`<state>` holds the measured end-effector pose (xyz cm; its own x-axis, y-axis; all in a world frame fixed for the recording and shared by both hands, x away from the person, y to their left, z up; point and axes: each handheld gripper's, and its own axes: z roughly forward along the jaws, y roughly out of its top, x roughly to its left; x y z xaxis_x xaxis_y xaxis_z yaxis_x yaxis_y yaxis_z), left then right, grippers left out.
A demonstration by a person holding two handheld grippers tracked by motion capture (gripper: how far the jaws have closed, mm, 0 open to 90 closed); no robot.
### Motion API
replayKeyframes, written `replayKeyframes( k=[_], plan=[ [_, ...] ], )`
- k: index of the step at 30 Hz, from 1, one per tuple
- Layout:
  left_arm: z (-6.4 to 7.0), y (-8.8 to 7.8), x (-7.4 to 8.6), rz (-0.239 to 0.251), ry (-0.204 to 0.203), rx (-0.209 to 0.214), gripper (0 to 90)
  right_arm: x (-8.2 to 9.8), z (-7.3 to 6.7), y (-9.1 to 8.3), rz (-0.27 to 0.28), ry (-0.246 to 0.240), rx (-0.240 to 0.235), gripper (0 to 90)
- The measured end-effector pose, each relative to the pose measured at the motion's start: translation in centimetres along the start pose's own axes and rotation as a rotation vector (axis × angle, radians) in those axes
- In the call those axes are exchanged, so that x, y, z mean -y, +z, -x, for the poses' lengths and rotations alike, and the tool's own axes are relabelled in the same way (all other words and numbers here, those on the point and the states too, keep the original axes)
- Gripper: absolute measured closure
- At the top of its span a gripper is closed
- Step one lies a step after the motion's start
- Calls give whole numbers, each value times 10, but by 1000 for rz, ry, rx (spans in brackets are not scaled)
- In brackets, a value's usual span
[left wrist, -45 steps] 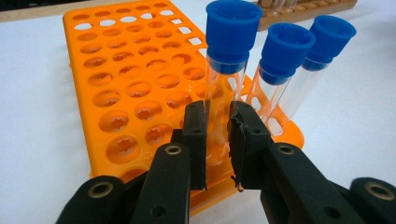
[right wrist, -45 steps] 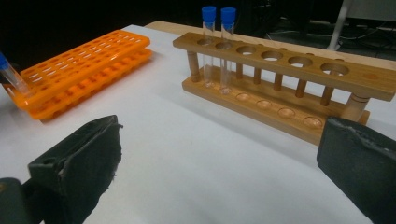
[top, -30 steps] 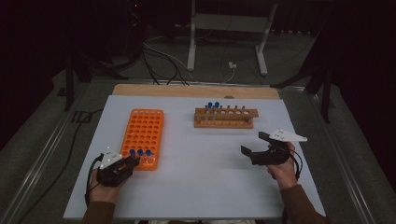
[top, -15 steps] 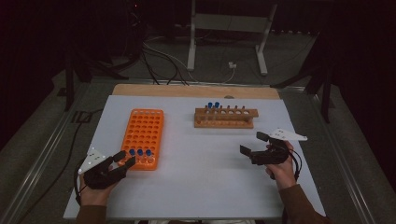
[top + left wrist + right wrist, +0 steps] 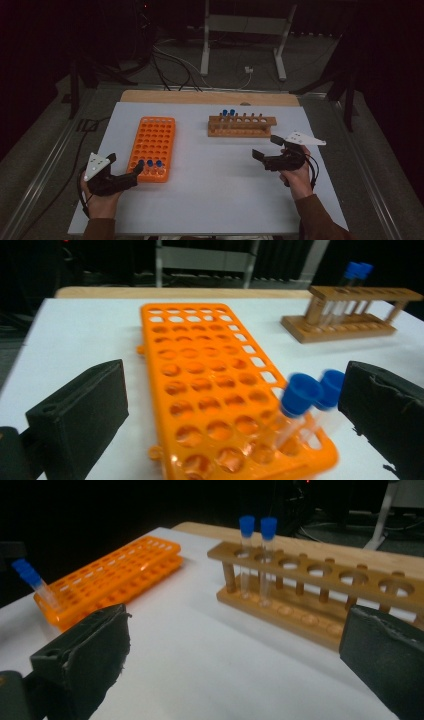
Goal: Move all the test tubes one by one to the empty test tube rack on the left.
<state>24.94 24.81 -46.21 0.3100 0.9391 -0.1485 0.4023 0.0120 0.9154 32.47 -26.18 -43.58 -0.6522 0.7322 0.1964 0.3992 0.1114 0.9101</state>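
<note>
An orange tube rack (image 5: 152,142) lies on the white table (image 5: 210,200) at the left, with three blue-capped tubes (image 5: 150,163) upright in its near row. My left gripper (image 5: 124,166) sits just left of that row. Its jaws have just been opening and now stand open. In the left gripper view the rack (image 5: 200,370) and two blue-capped tubes (image 5: 300,392) stand ahead between the pads (image 5: 80,410), gripped by neither. My right gripper (image 5: 267,148) hovers open and empty, close in front of the wooden rack (image 5: 242,126), which holds two blue-capped tubes (image 5: 257,527).
A wooden strip (image 5: 210,97) borders the table's far edge. Behind it stand a metal stand (image 5: 240,40) and loose cables (image 5: 170,65) on the floor. Bare table surface lies between the two racks and along the near edge.
The left gripper has opened and drawn back to the left, away from the rack's near row, where the tubes stay standing. The right gripper has not moved.
</note>
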Motion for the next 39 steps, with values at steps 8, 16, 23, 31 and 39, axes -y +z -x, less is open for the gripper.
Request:
replayKeyframes(
  k=[8,16,23,31,39],
  plan=[
    [-7,3,2,34,-40,-52,6,-20,0,14,5,-13,11,3],
    [-9,5,8,45,-39,-102,7,-34,8,39,44,69,45,52],
    [-14,6,12,30,-57,-130,7,-50,12,64,19,53,83,54],
    [-14,7,15,15,-52,-132,8,-62,20,96,-36,10,125,70],
    [-10,7,15,4,-9,-138,10,-52,28,123,-78,-33,155,199]
  ],
)
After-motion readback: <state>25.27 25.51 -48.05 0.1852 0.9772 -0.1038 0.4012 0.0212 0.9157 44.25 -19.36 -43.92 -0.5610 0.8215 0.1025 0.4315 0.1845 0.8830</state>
